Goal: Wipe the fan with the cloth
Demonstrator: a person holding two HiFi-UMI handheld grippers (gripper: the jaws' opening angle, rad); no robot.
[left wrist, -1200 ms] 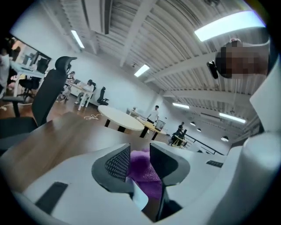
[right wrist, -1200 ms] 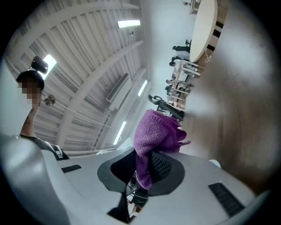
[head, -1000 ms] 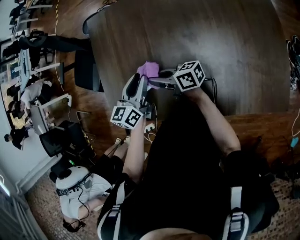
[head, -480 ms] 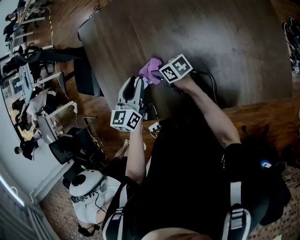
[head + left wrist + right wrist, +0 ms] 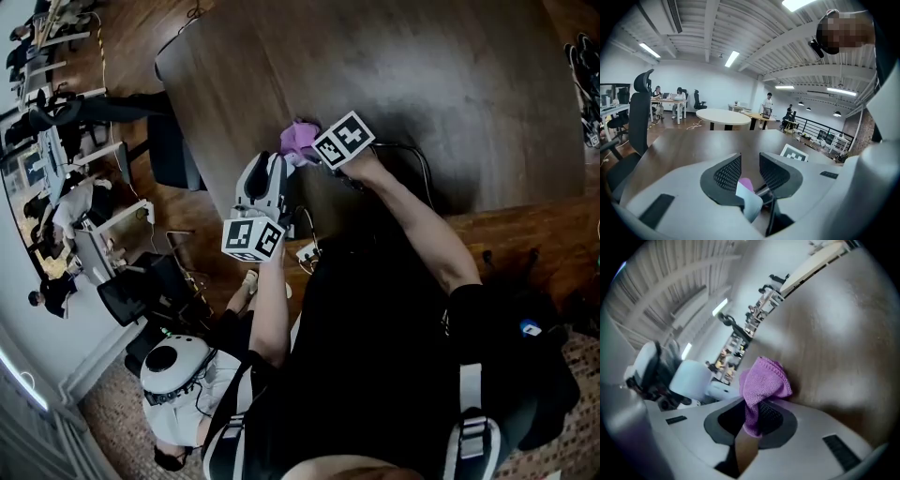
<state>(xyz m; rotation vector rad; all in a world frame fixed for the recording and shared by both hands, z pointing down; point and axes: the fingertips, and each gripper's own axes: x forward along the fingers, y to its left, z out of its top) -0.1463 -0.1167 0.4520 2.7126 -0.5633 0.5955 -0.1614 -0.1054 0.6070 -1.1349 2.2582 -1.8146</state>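
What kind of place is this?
Most likely an open-plan office or workshop loft: people sit at desks along the far wall, an office chair stands by the big wooden table, and strip lights hang from an exposed beam ceiling.

1. An open-plan office (loft-like, with bare ceiling beams).
2. Beyond the big brown table (image 5: 689,143): a round white table (image 5: 723,117) and people at desks (image 5: 668,98).
3. Left of the brown table: a black office chair (image 5: 640,117).
4. Above it: strip lights (image 5: 732,58).
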